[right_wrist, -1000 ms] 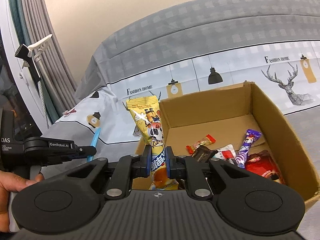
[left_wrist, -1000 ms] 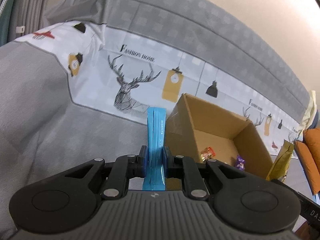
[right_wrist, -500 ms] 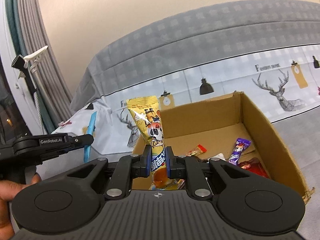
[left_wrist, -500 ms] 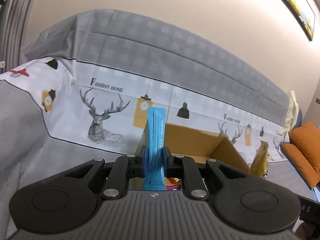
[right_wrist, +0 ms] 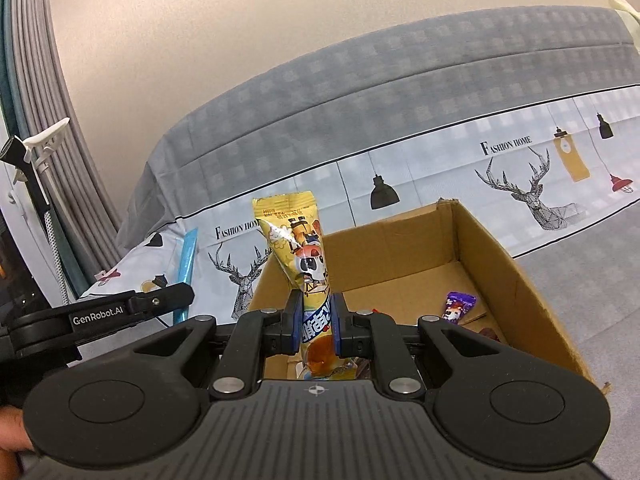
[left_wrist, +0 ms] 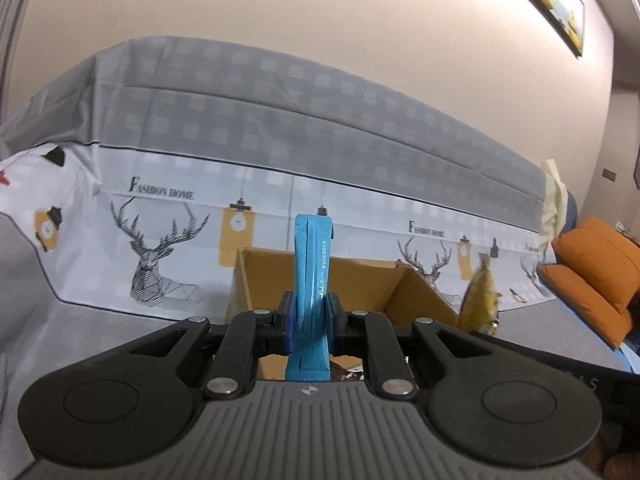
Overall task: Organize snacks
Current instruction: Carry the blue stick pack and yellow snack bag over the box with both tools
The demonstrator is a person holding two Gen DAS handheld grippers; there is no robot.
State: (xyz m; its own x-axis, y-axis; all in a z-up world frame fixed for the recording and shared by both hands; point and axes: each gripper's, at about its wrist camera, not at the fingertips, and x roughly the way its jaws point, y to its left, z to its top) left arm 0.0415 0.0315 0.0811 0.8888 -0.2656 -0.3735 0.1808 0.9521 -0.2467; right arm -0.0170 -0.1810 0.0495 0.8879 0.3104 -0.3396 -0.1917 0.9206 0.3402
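Observation:
My left gripper point(left_wrist: 307, 316) is shut on a blue snack packet point(left_wrist: 312, 264) held upright, edge-on, over the near side of the open cardboard box point(left_wrist: 360, 280). My right gripper point(right_wrist: 315, 320) is shut on a yellow cartoon snack bag point(right_wrist: 298, 248), upright above the same box point(right_wrist: 400, 252). The yellow bag also shows in the left wrist view point(left_wrist: 482, 296) at the box's right side. The left gripper and blue packet point(right_wrist: 187, 258) show at the left of the right wrist view. A purple wrapper point(right_wrist: 458, 306) lies inside the box with other snacks partly hidden.
The box stands on a bed covered with a grey and white deer-print sheet point(left_wrist: 160, 264). Orange cushions point(left_wrist: 592, 272) lie at the far right. Grey curtains point(right_wrist: 36, 100) and a white hanger clip point(right_wrist: 44, 144) are at the left.
Both grippers rose and tilted upward, so more wall shows. The left gripper swung right, bringing the blue packet from beside the box to in front of it. Both grips stayed shut.

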